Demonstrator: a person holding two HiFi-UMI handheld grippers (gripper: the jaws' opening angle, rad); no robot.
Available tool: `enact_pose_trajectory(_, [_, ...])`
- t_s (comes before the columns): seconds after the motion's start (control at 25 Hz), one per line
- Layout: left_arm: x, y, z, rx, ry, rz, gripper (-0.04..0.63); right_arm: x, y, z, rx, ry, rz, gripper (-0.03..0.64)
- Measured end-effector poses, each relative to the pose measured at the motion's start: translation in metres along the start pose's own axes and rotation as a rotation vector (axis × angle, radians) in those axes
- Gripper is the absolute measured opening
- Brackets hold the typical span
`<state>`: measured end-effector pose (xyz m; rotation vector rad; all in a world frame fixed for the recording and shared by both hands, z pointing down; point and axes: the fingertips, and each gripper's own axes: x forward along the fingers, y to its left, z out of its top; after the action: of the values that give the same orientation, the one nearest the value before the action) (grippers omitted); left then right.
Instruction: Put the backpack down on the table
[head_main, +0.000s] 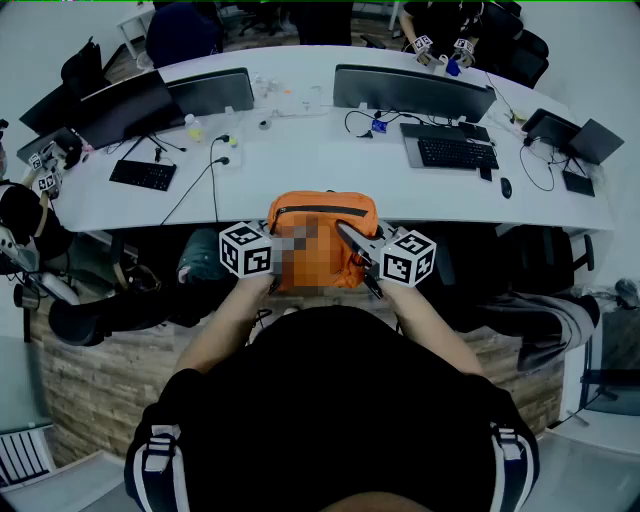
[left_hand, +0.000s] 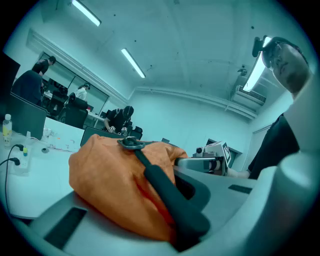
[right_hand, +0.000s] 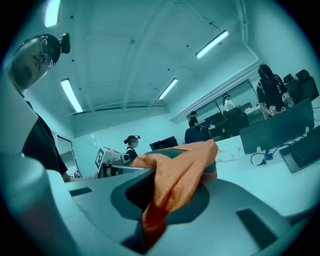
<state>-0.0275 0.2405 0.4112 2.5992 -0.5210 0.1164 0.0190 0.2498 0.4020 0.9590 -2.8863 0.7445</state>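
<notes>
The orange backpack (head_main: 322, 214) hangs in front of my chest, just short of the near edge of the white curved table (head_main: 330, 165). My left gripper (head_main: 277, 250) is shut on its left side. In the left gripper view the orange fabric (left_hand: 107, 182) and a dark strap (left_hand: 161, 186) are pinched between the jaws. My right gripper (head_main: 352, 241) is shut on the backpack's right side. In the right gripper view a fold of orange fabric (right_hand: 181, 170) is clamped between the jaws. A blurred patch hides part of the bag's front.
On the table stand two monitors (head_main: 412, 92), a keyboard (head_main: 456, 152), a second keyboard (head_main: 142, 174), a laptop (head_main: 575, 135), bottles and cables. Other people sit at the far side and at the left. Dark office chairs (head_main: 545, 262) stand below the near edge.
</notes>
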Motion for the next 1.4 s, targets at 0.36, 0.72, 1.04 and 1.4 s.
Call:
enact_pose_trajectory(0.36, [-0.013, 0.039, 0.020, 0.014, 0.016, -0.030, 0.046, 0.043, -0.010, 0.012, -0.007, -0.029, -0.048, 0.060])
enact_pose_trajectory(0.72, [-0.020, 0.079, 0.043, 0.031, 0.024, -0.079, 0.046, 0.083, -0.025, 0.028, -0.043, -0.028, -0.092, 0.060])
enact_pose_trajectory(1.04, [-0.038, 0.107, 0.062, 0.051, 0.022, -0.109, 0.046, 0.117, -0.023, 0.040, -0.053, -0.038, -0.124, 0.060])
enact_pose_trajectory(1.4, [-0.040, 0.122, 0.076, 0.055, 0.004, -0.121, 0.046, 0.135, -0.031, 0.054, -0.079, -0.020, -0.137, 0.060])
